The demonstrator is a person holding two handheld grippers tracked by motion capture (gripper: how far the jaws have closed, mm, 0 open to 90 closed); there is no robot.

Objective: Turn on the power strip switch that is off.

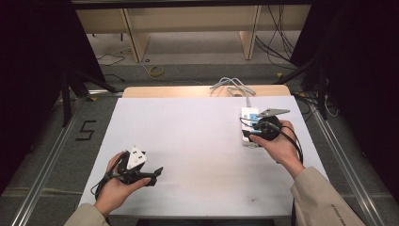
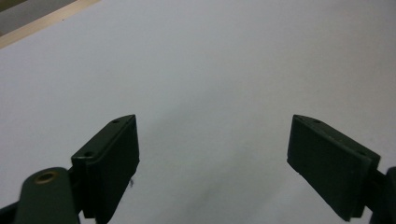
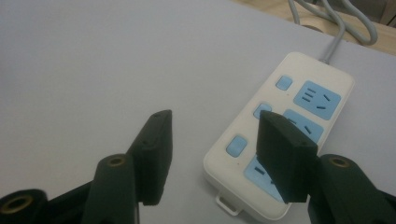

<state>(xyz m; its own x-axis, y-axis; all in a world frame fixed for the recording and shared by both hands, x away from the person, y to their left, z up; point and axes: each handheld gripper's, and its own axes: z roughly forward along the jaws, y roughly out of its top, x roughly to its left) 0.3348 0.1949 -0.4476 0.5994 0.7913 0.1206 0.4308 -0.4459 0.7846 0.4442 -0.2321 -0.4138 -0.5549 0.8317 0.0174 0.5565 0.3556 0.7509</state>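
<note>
A white plastic power strip with blue sockets (image 3: 285,126) is seen lying on the white desk (image 1: 197,136). Over it, the right hand-held gripper (image 3: 212,154) is held wide apart, empty. Well apart from it, the left hand-held gripper (image 2: 212,163) is spread wide over bare desk.

The right tool (image 3: 212,156) is hovering with its two black jaws parted above a white table (image 3: 93,60), nothing held between them. One jaw is overlapping the near end of a white power strip (image 3: 243,168), which is lying flat on the table and carrying three blue sockets (image 3: 320,98) alongside three small blue switches (image 3: 283,83). The other jaw is standing over bare table just beside the strip. A grey cord (image 3: 334,28) is running from the strip's far end and looping onto a pale wooden edge (image 3: 373,39) beyond the white surface.
</note>
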